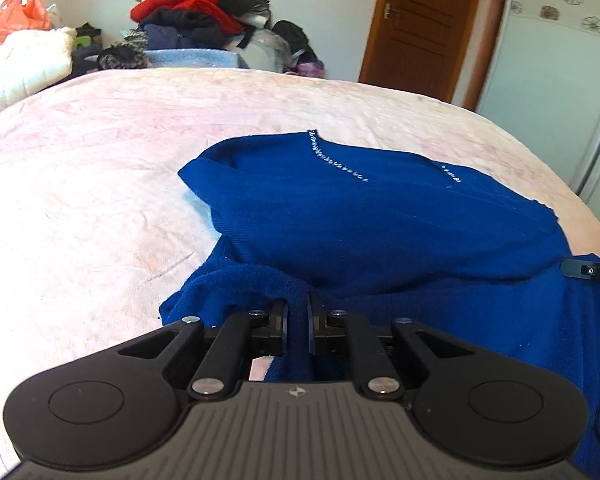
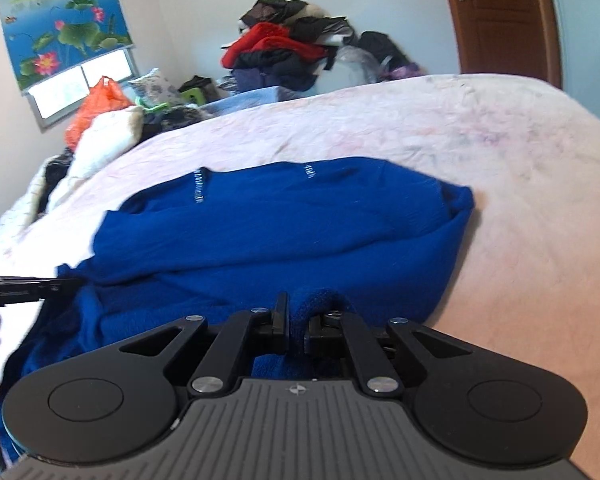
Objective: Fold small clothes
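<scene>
A blue knit sweater (image 1: pixel 360 220) with a sparkly trimmed neckline lies on the pink bed sheet (image 1: pixel 100 180), its far part flat and its near edge lifted. My left gripper (image 1: pixel 298 308) is shut on the near left hem. My right gripper (image 2: pixel 298 312) is shut on the near right hem of the sweater (image 2: pixel 280 232). The right gripper's finger shows at the right edge of the left wrist view (image 1: pixel 588 270). The left gripper shows at the left edge of the right wrist view (image 2: pixel 32 286).
A pile of red and dark clothes (image 1: pixel 196 12) sits beyond the bed's far edge. An orange bag (image 1: pixel 12 20) and a white quilt (image 1: pixel 28 60) lie at the far left. A brown door (image 1: pixel 428 20) and a white wardrobe (image 1: pixel 560 80) stand at the right.
</scene>
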Motion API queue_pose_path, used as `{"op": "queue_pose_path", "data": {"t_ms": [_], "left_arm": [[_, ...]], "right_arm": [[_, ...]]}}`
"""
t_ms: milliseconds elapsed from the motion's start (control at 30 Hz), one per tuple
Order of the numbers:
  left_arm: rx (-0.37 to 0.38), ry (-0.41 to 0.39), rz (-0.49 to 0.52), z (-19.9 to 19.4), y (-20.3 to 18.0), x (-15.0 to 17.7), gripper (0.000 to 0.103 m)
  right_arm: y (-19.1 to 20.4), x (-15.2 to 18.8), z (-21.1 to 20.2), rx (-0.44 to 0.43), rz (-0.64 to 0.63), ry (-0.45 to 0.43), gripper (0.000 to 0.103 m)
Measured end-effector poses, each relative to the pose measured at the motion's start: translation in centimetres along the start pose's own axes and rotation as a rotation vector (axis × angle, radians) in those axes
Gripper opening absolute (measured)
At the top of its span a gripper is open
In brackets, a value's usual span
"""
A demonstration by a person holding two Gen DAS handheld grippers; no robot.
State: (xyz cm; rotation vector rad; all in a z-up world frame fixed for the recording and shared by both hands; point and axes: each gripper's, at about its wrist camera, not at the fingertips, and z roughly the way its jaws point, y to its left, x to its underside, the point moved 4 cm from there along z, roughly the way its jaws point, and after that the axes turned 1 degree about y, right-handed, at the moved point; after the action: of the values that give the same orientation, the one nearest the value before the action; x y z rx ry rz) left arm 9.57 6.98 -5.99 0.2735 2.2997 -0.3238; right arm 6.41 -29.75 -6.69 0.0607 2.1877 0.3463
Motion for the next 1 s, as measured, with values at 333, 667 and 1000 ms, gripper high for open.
{"op": "queue_pose_path", "data": {"t_ms": [333,667,1000], "left_arm": [[0.009,0.025,-0.048,-2.9,2.0,1.4,0.082],[0.198,0.092,-0.18,-6.9,5.0,6.6,0.084],[0.402,0.102,-0.11,-10.5,4.0,10.8,0.086]], "right_arm": [[-1.6,1.8,-1.3,-0.031,0.169,-0.069,0.038],[-2.8,6.2,-6.8,-0.043,0.222,-0.01,0.069],[-1.9,9.4,-9.2,-0.418,0.323,0.125,0.073]]}}
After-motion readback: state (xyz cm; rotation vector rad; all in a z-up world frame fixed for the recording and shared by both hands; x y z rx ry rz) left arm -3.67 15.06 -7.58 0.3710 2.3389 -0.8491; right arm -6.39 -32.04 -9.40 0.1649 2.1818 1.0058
